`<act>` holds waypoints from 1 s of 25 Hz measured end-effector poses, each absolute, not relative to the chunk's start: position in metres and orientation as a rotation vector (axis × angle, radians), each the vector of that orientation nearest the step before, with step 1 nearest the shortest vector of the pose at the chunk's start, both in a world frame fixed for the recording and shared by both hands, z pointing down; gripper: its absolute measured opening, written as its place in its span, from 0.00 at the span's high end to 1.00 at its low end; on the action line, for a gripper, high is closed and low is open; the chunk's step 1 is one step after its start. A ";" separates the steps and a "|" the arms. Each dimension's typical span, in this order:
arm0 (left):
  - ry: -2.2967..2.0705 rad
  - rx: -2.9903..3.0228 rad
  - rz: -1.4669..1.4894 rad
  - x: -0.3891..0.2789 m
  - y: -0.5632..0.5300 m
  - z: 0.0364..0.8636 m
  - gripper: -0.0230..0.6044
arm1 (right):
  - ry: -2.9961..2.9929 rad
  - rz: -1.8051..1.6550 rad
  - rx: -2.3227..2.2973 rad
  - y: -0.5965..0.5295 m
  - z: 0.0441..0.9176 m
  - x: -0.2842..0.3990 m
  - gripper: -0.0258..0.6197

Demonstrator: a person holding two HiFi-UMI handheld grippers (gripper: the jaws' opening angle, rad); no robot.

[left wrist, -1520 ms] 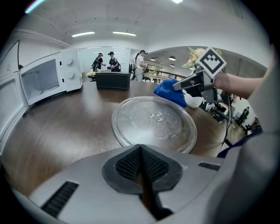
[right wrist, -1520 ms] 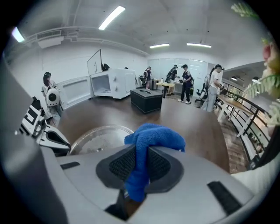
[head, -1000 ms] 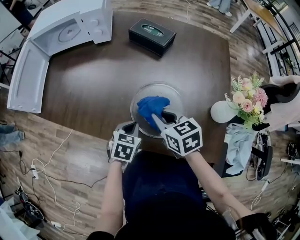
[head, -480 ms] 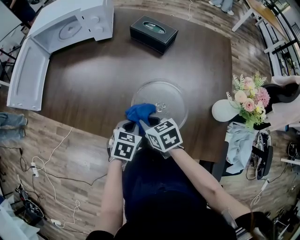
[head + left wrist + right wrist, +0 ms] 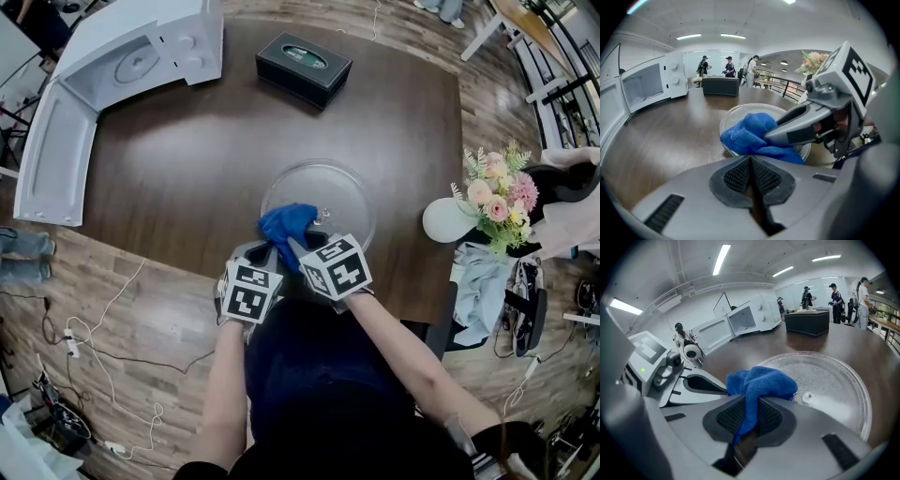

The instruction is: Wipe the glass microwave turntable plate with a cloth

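Observation:
The round glass plate (image 5: 349,192) lies on the dark table near its front edge. A blue cloth (image 5: 287,223) rests on the plate's near-left part, and my right gripper (image 5: 298,247) is shut on it, a fold pinched between the pads (image 5: 771,417). The cloth (image 5: 761,383) bunches over the plate (image 5: 834,380) just ahead of those jaws. My left gripper (image 5: 266,249) is shut, its tips at the plate's near-left rim just left of the cloth (image 5: 750,133). I see nothing between its pads (image 5: 740,174). The plate (image 5: 726,119) shows beyond them.
An open white microwave (image 5: 131,56) stands at the table's far left. A black tissue box (image 5: 303,66) sits at the back. A flower bouquet (image 5: 495,199) and a white round object (image 5: 443,221) lie off the table's right edge. Cables (image 5: 103,314) trail on the floor.
My right gripper drew the blue cloth from the plate's middle toward the near-left rim, then edged it slightly back. The left gripper has stayed where it was.

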State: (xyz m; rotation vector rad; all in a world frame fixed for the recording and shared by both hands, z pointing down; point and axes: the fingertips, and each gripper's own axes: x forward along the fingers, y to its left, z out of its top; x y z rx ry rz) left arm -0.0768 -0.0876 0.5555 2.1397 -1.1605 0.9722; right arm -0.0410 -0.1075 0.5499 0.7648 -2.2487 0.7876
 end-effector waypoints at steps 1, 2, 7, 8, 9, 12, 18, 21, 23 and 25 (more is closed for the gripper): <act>-1.162 2.138 0.971 -0.077 -0.088 0.556 0.96 | -2.245 0.792 0.769 -0.109 0.551 -0.038 0.88; -1.162 2.135 0.969 -0.077 -0.087 0.556 0.96 | -2.241 0.798 0.774 -0.109 0.551 -0.034 0.88; -1.160 2.125 0.967 -0.077 -0.086 0.554 0.96 | -2.224 0.795 0.807 -0.113 0.551 -0.016 0.88; -1.157 2.122 0.971 -0.078 -0.085 0.554 0.96 | -2.219 0.792 0.814 -0.115 0.551 -0.012 0.88; -1.155 2.118 0.975 -0.078 -0.084 0.554 0.96 | -2.214 0.791 0.819 -0.116 0.551 -0.009 0.88; -1.153 2.127 0.977 -0.078 -0.086 0.555 0.96 | -2.201 0.791 0.830 -0.120 0.552 0.002 0.88; -1.157 2.131 0.975 -0.077 -0.086 0.554 0.96 | -2.176 0.746 0.866 -0.127 0.550 0.022 0.88; -1.157 2.139 0.971 -0.076 -0.087 0.556 0.96 | -2.164 0.761 0.896 -0.132 0.551 0.035 0.88; -1.156 2.128 0.973 -0.076 -0.086 0.556 0.96 | -2.157 0.775 0.915 -0.134 0.551 0.042 0.88; -1.157 2.126 0.974 -0.076 -0.086 0.556 0.96 | -2.151 0.780 0.930 -0.136 0.551 0.049 0.88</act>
